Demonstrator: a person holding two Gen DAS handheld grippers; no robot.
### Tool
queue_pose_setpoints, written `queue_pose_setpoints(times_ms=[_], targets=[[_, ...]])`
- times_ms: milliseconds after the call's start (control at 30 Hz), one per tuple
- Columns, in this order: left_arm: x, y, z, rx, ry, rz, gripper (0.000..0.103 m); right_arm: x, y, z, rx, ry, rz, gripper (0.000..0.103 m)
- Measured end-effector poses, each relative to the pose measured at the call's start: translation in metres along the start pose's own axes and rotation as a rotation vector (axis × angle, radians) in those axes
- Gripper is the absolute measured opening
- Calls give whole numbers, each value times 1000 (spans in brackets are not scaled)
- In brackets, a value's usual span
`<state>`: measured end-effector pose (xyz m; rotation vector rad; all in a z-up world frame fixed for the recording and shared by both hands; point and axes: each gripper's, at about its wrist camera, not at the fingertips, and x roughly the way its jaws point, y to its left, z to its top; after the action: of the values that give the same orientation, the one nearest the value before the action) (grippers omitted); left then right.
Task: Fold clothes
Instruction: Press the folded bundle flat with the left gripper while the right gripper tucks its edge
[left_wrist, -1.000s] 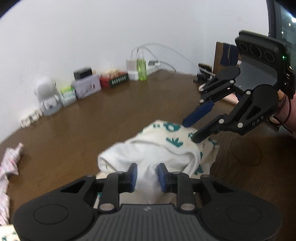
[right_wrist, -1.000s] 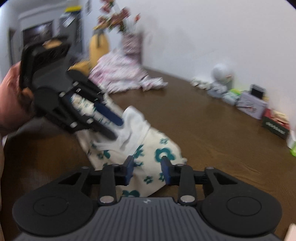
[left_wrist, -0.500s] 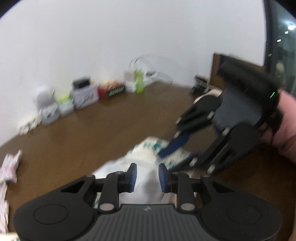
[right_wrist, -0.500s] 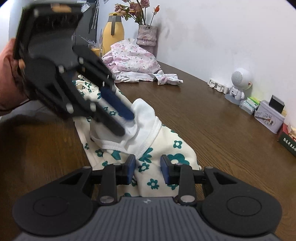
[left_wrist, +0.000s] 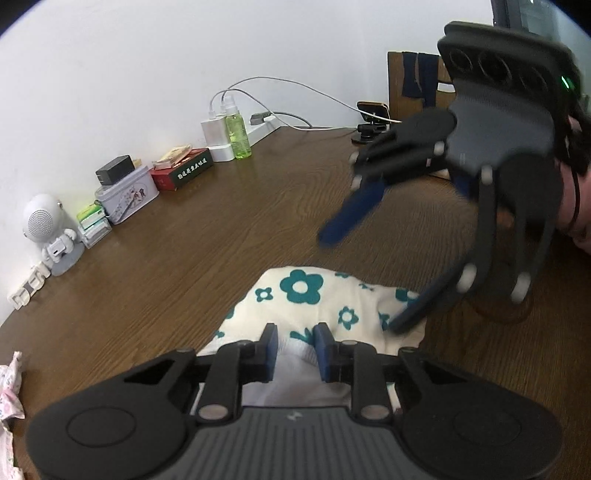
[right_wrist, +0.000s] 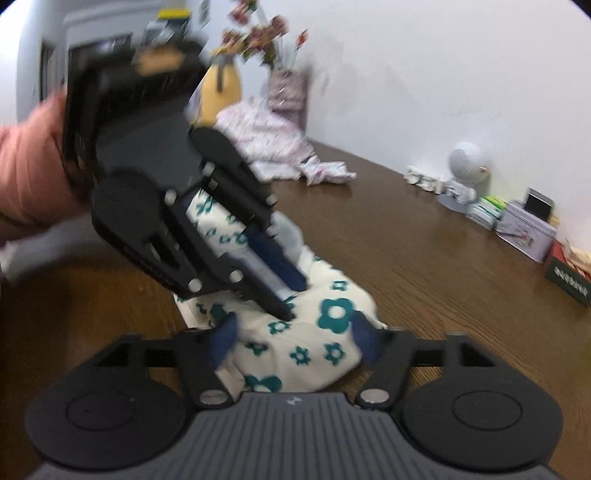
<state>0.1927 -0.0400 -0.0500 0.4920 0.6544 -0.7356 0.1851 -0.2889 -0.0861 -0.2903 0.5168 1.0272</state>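
Left wrist view: my left hand-held gripper (left_wrist: 291, 349) has its blue pads set narrowly apart with white fabric of the flowered garment (left_wrist: 314, 302) bunched between them; I cannot tell for certain whether the pads actually bite the cloth or only straddle it. The garment, cream with teal flowers, lies in a compact bundle on the brown bench (left_wrist: 207, 221), near my side of it. My right hand-held gripper (left_wrist: 369, 266) is spread wide, one finger up in the air and the other tip down at the bundle's far edge, which I judge is a pose for pressing or steadying the cloth rather than carrying it. Right wrist view agrees: its own fingers (right_wrist: 221, 338) stand wide on either side of the bundle, and the left unit (right_wrist: 284, 291) angles down into the cloth's upper fold. How far the fold has got I cannot settle; the bundle looks doubled over but lumpy. A pink-printed heap of clothes (right_wrist: 266, 140) sits apart by a vase (right_wrist: 288, 92), possibly waiting or done. Containers along the wall: a lidded tin (left_wrist: 127, 195) carrying a black box on top, contents hidden, and a green bottle (left_wrist: 236, 134) holding clear liquid.
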Motion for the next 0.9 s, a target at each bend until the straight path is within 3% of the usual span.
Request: queue_pose_setpoints(times_ms=[133, 267, 400, 567, 733, 900], targets=[[-5, 3, -3, -9, -11, -15, 22, -14, -21, -6, 196, -41, 25, 79], [-15, 6, -2, -3, -27, -22, 35, -13, -34, -19, 399, -31, 22, 79], [-17, 9, -6, 19, -16, -32, 36, -8, -45, -35, 594, -41, 41, 79], [-20, 14, -12, 37, -7, -50, 36, 2, -39, -43, 684, -37, 33, 78], [-23, 20, -20, 35, -14, -71, 36, 9, -37, -51, 779, -55, 38, 68], [-28, 30, -32, 20, -15, -79, 36, 12, -34, -55, 859, -88, 32, 67]])
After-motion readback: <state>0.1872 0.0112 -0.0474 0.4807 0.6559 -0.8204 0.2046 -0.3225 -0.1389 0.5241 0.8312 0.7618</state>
